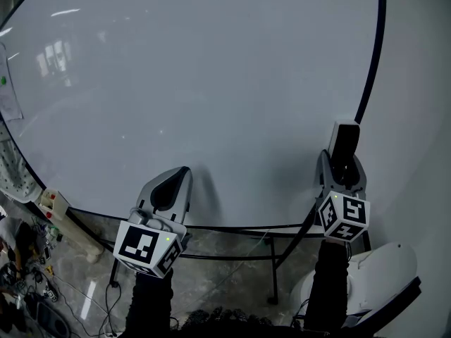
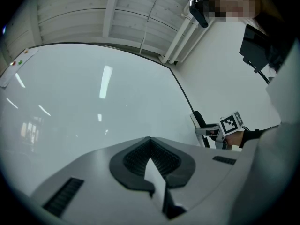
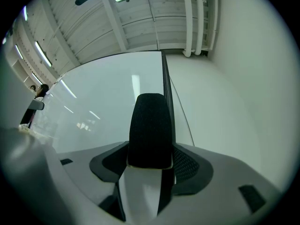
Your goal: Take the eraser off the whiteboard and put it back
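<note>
A black-felted eraser (image 1: 344, 143) with a white back sits between the jaws of my right gripper (image 1: 342, 166), which is shut on it. The eraser is held up close to the whiteboard (image 1: 197, 83), just inside its dark right frame edge (image 1: 366, 97); whether it touches the board I cannot tell. In the right gripper view the eraser (image 3: 150, 130) stands upright out of the right gripper (image 3: 150, 161). My left gripper (image 1: 171, 183) hovers near the board's lower edge, shut, with nothing in it. From the left gripper view, the pads of the left gripper (image 2: 150, 142) meet, and the eraser (image 2: 198, 120) shows far right.
The board's black stand legs (image 1: 275, 259) cross below it. A small box with red dots (image 1: 53, 203) hangs at the lower left frame, with cables on the floor (image 1: 28, 287). A white rounded object (image 1: 380, 273) stands at lower right. Paper (image 1: 8, 94) is stuck at the board's left edge.
</note>
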Demonstrator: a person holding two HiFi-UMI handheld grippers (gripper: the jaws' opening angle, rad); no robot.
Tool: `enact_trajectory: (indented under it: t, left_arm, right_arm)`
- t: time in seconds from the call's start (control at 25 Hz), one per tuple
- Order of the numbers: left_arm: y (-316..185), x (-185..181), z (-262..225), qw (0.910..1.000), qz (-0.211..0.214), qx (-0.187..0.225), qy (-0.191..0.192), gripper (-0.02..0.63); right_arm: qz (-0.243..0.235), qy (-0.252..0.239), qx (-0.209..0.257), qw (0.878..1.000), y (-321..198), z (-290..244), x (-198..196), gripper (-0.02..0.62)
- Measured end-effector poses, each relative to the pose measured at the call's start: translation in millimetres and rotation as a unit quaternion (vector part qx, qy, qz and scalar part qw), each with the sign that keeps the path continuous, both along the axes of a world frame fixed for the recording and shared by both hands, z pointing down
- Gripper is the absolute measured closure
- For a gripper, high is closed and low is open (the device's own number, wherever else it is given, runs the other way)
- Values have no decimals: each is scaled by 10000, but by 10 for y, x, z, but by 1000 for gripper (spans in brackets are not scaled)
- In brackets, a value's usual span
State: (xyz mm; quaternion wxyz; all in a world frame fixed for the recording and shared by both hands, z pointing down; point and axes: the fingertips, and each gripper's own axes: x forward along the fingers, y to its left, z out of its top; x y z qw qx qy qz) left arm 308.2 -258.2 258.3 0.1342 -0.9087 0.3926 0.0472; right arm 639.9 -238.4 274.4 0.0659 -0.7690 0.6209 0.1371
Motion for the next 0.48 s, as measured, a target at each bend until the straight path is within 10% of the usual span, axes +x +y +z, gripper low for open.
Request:
enact_trajectory:
  t: [0.48]
  left_arm:
    - [25, 5, 43, 9999, -7, -82, 81, 600]
  right_arm:
    - [-109, 59, -36, 9999, 190, -21, -105, 318]
